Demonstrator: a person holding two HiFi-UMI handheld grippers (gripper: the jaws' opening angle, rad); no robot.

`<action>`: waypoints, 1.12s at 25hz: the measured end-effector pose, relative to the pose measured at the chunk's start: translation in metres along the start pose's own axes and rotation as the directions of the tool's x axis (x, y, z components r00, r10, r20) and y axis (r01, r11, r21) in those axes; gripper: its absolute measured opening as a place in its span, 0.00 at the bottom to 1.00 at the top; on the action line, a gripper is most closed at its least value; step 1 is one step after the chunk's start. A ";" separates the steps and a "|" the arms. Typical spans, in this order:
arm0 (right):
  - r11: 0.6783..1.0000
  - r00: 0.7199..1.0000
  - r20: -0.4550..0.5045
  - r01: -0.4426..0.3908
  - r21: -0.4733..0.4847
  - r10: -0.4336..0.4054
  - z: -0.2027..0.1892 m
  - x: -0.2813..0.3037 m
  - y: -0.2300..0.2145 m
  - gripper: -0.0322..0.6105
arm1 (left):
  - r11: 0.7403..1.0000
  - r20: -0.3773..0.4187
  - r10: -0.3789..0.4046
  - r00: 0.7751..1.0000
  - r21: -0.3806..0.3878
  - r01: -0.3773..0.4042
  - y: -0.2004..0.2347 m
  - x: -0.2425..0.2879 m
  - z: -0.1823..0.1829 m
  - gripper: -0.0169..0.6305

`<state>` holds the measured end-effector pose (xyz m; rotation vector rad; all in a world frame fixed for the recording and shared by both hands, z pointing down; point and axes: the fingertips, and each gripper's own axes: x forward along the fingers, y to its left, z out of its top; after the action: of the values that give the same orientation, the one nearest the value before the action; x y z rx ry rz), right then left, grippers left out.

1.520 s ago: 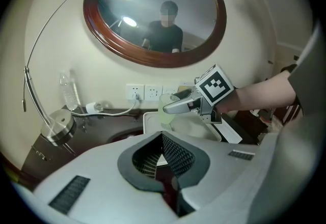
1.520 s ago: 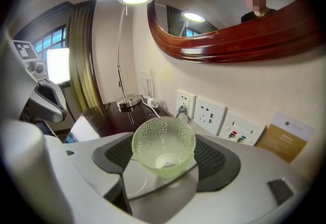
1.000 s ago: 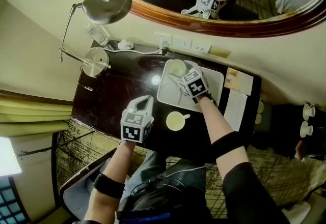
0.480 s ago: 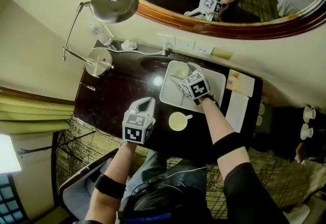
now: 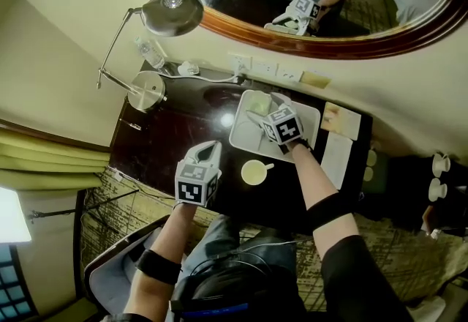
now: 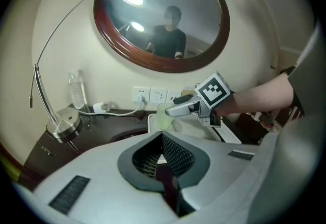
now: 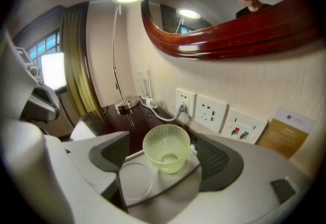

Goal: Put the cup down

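A pale green textured glass cup (image 7: 166, 144) stands upright in the far left corner of a white tray (image 7: 153, 190); in the head view the cup (image 5: 257, 102) is on the tray (image 5: 307, 117) on a dark desk. My right gripper (image 7: 164, 163) is open around the cup; its jaws have just been opening and the pads (image 7: 218, 161) stand clear of the glass on both sides. From above, the right gripper (image 5: 262, 110) reaches in from the near right. My left gripper (image 5: 211, 145) hovers over the desk to the left, shut on nothing (image 6: 162, 158).
A cream mug (image 5: 253, 173) with a handle sits on the desk just in front of the tray. A desk lamp (image 5: 172, 12) with a round base (image 5: 146, 90), a water bottle (image 5: 150, 53) and a plugged cable stand at the back left. Wall sockets (image 7: 214, 112) and an oval mirror (image 5: 307, 35) are behind.
The right gripper's jaws have spread away from the cup and the gripper has lifted slightly. The cup stays on the tray. The left gripper has kept still.
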<state>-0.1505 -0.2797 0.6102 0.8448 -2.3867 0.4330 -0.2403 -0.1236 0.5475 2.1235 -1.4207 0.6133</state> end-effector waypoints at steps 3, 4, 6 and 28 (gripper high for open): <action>1.000 1.000 0.013 -0.007 -0.001 0.007 0.002 -0.021 0.000 0.70 | 1.000 0.013 0.016 1.000 0.004 -0.016 -0.008 -0.006 0.006 0.03; 1.000 1.000 0.012 -0.007 -0.009 0.007 0.001 -0.028 -0.001 0.66 | 1.000 0.016 0.017 1.000 0.004 -0.017 -0.013 -0.009 0.008 0.03; 0.999 1.000 0.006 0.005 -0.034 -0.005 -0.006 -0.044 -0.006 0.63 | 1.000 0.021 0.010 1.000 0.002 -0.010 -0.025 -0.015 0.013 0.03; 0.999 0.994 0.107 0.009 0.046 -0.013 -0.071 -0.247 0.012 0.05 | 0.999 0.100 0.019 0.995 -0.028 -0.016 -0.128 -0.059 0.017 0.03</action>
<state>0.0288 -0.1211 0.5152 0.9225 -2.4771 0.4498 -0.1405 -0.0516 0.4772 2.1495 -1.4943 0.4972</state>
